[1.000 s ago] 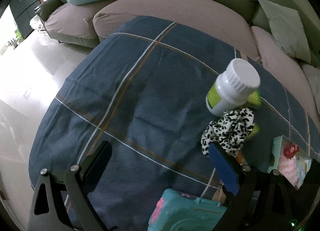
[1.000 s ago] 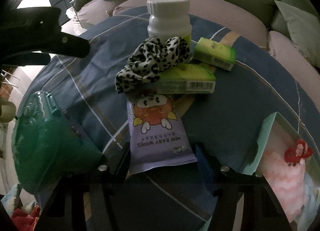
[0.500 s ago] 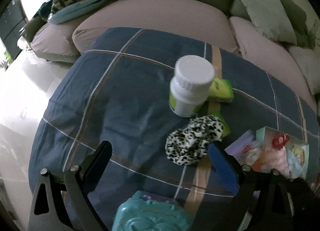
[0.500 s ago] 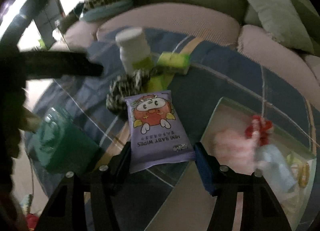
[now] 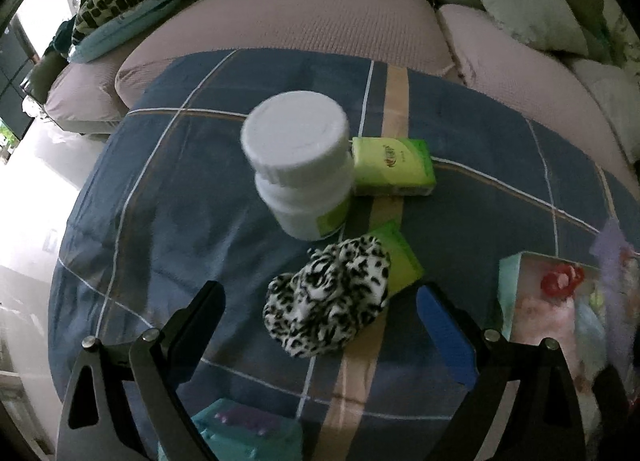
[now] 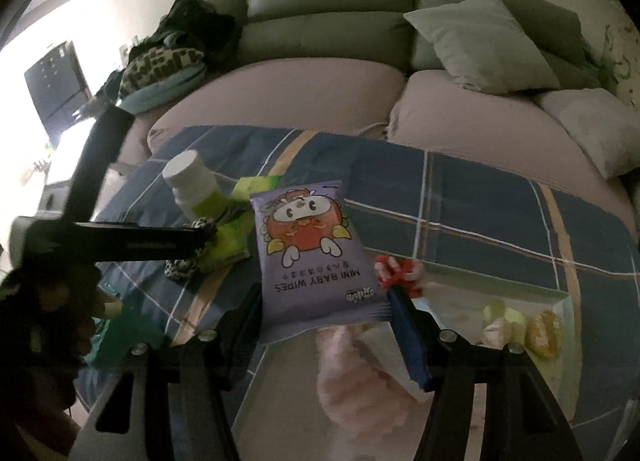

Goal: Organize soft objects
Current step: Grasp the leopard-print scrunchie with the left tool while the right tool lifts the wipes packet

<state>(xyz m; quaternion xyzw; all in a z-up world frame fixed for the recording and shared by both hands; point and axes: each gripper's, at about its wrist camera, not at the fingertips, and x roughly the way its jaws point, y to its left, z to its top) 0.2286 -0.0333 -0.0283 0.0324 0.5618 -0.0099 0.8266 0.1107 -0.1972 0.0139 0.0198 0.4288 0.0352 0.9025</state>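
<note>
While the right tongs (image 6: pixel 326 325) are clamping the baby wipes pack (image 6: pixel 316 257) above the open box (image 6: pixel 558 303) at their four o'clock, the left tongs (image 5: pixel 320 315) are hanging wide and empty over the leopard scrunchie (image 5: pixel 328 307); lowering and closing would likely be next.

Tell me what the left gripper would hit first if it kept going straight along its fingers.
Most likely the leopard-print scrunchie, lying between and just ahead of the left gripper's open fingers. Depth is unclear under the fisheye.
</note>
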